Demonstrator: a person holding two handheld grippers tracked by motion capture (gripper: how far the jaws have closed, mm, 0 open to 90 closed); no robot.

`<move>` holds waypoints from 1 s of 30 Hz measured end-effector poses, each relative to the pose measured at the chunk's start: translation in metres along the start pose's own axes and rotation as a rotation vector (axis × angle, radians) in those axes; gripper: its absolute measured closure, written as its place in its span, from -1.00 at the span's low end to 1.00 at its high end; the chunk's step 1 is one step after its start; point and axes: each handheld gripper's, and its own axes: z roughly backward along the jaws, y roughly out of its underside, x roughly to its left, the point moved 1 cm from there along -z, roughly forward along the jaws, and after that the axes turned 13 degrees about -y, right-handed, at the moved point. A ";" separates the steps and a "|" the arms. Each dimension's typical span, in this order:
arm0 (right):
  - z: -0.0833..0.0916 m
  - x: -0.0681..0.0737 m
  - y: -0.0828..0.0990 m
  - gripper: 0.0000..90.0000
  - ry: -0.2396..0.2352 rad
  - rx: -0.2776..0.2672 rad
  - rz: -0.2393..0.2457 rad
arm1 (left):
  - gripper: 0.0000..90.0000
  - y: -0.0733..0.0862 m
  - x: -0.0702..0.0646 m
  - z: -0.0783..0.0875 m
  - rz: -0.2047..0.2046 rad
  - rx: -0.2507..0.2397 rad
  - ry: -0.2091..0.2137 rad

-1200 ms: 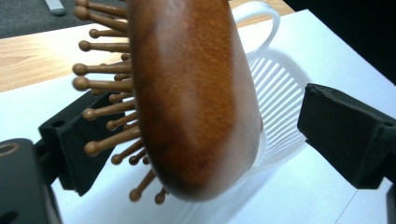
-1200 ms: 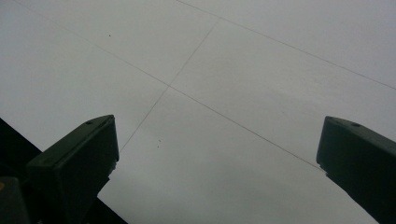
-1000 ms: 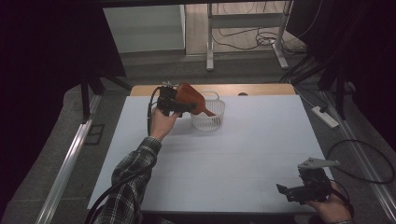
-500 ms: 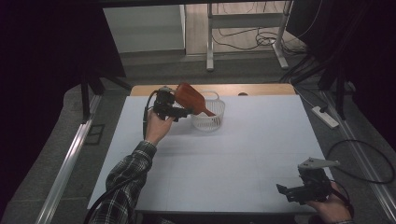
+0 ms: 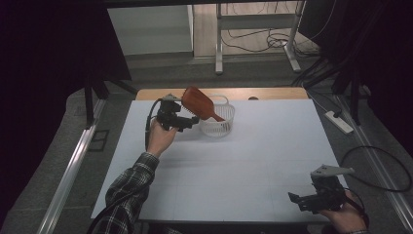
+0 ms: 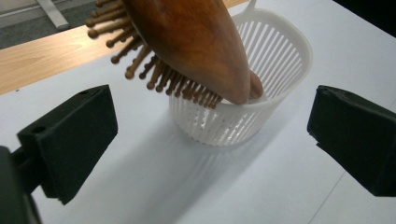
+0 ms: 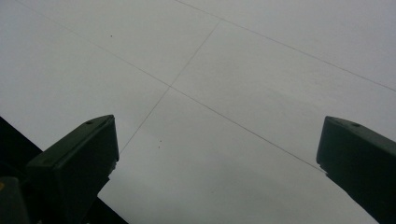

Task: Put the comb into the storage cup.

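A brown wooden hairbrush [image 5: 197,102] leans in a white slatted basket [image 5: 219,127] at the table's far side. Its handle is down inside and its bristled head sticks out over the rim to the left. My left gripper [image 5: 192,122] sits just left of the basket. It is open, its jaws have just been opening, and nothing is between them. In the left gripper view the brush [image 6: 196,42] and basket [image 6: 280,60] lie ahead of the spread jaws of the left gripper [image 6: 208,112]. My right gripper [image 5: 294,199] rests open at the near right corner, and in its own view the right gripper [image 7: 217,135] has bare table beyond it.
The white table [image 5: 243,165] has a wooden strip along its far edge [image 5: 272,92]. A power strip [image 5: 338,122] lies on the floor to the right, with cables and desk legs beyond the table.
My left gripper has drawn back from the brush, toward the person and a little down. The brush stays leaning in the basket. The right gripper has kept still.
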 end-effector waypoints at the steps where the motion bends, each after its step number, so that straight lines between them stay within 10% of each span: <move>1: 0.000 0.000 0.000 -1.00 0.000 0.000 0.000 | -0.96 0.000 0.000 0.000 0.000 0.000 0.000; 30: 0.000 0.001 0.000 -1.00 0.005 -0.003 0.003 | -0.99 0.024 -0.004 0.014 -0.021 -0.014 0.037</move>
